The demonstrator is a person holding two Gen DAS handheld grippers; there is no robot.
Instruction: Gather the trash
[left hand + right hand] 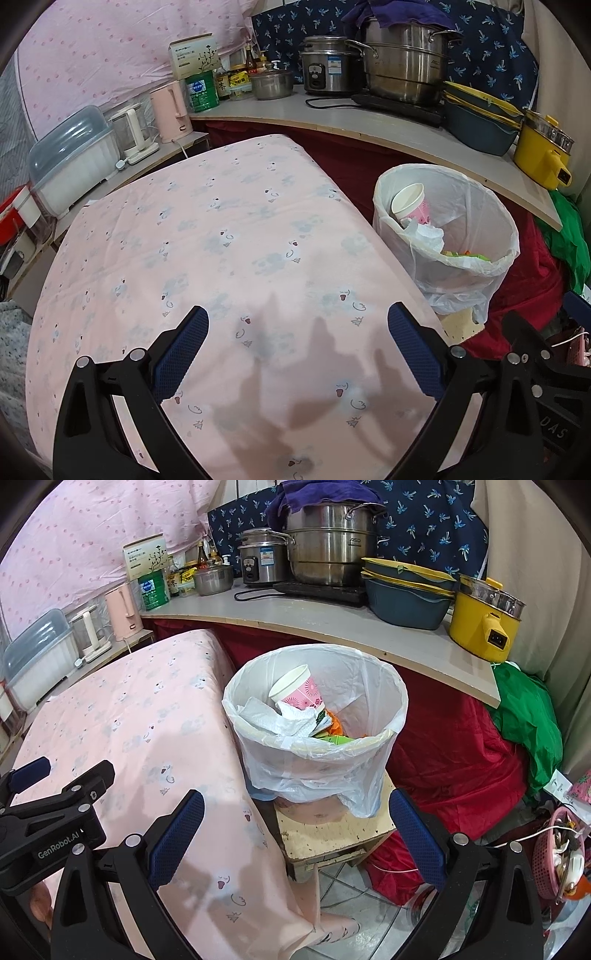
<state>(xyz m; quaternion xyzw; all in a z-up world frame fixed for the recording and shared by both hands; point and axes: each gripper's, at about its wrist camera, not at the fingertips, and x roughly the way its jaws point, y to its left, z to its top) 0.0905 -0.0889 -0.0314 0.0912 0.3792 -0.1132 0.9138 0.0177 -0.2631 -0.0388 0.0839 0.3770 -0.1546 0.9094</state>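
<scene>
A bin lined with a white bag [448, 236] [314, 716] stands on a small wooden stool [332, 834] to the right of a table under a pink patterned cloth [207, 258] [122, 720]. Inside the bin lie a pink paper cup [299, 692] [410, 205], crumpled white tissue [280, 720] and green and orange scraps. My left gripper [297, 325] hovers open over the cloth with nothing between its fingers. My right gripper [295, 808] is open and empty, in front of the bin. The left gripper [55, 794] also shows at the left of the right wrist view.
A curved shelf [332, 627] behind the bin carries steel pots [332, 550], a rice cooker [258, 557], stacked basins [406, 590] and a yellow electric pot [484, 616]. Kettles [170, 110] and a lidded box [70, 158] line the left. Red cloth [454, 757], green cloth [528, 716] and a pink basket [557, 849] lie at right.
</scene>
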